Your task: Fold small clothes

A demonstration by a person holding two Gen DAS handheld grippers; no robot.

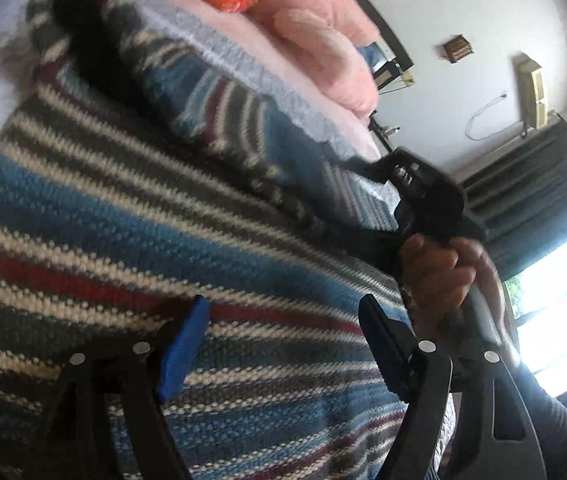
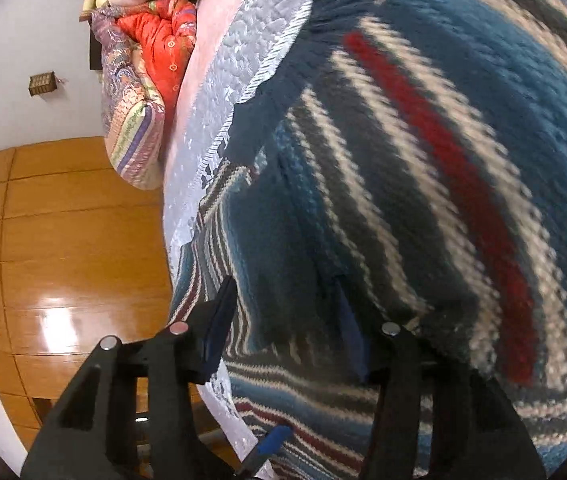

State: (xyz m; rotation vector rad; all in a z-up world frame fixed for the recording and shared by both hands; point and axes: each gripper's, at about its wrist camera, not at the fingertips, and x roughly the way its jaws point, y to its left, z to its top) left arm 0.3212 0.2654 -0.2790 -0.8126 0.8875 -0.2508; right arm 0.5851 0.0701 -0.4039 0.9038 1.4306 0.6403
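Observation:
A knitted sweater (image 1: 131, 216) with blue, white, grey and red stripes lies spread on the bed and fills most of both views. My left gripper (image 1: 283, 340) hovers just over its body, open, with nothing between the blue pads (image 1: 185, 344). A hand (image 1: 435, 276) holds my right gripper (image 1: 411, 188) at the sweater's far edge. In the right wrist view, the right gripper (image 2: 283, 320) has a thick fold of the sweater (image 2: 423, 152) between its fingers, and the knit bulges up close to the camera, partly covering the right finger.
A pale quilted bedspread (image 2: 243, 64) covers the bed under the sweater. Pink bedding (image 1: 323, 40) and an orange and patterned quilt (image 2: 143, 92) are piled at the bed's far end. The bed edge drops to a wooden floor (image 2: 63, 248). A bright window (image 1: 563, 300) with dark curtains is at the right.

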